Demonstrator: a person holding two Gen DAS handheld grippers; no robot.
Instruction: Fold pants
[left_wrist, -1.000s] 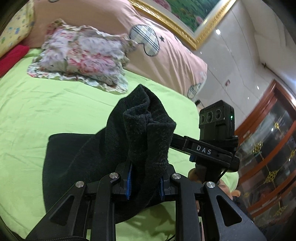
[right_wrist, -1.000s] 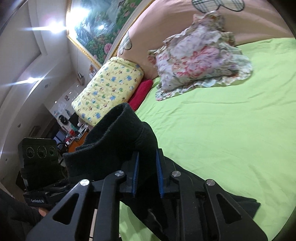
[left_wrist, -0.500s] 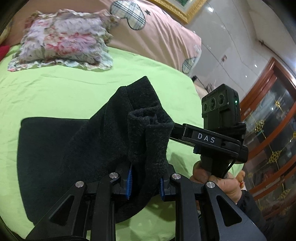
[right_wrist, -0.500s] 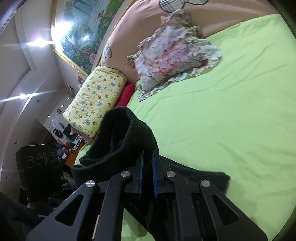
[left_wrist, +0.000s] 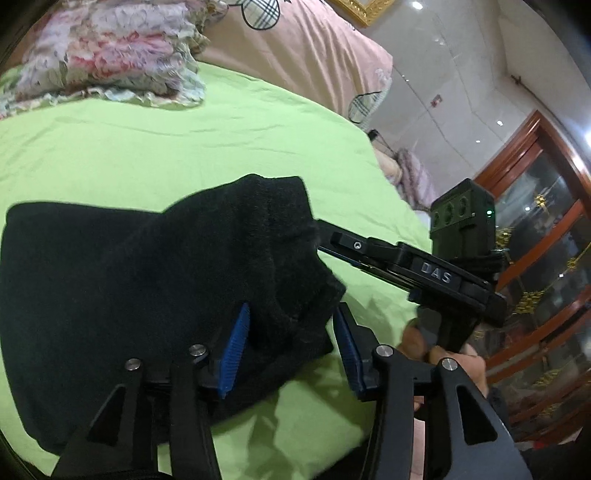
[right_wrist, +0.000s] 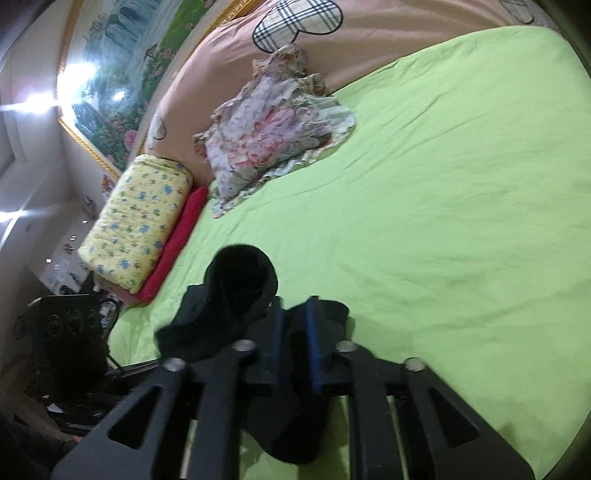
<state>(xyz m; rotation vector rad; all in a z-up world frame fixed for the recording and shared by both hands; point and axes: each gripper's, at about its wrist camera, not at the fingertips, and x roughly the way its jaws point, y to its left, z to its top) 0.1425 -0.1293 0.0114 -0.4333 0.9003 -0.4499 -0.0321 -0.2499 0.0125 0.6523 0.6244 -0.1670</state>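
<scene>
the black pants (left_wrist: 140, 295) lie folded on the near part of the green bed (left_wrist: 184, 147). left tongs (left_wrist: 291, 343) have just been opening; the cloth sits loosely between the pads, not pressed. right tongs (right_wrist: 295, 332) have also just been opening, narrow gap, cloth between, grip released.

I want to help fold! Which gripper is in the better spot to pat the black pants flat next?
Probably the left gripper. Its jaws have just been opening, and the black pants spread wide right ahead of it. The right gripper, also opening, only reaches a bunched corner by the green sheet.
</scene>
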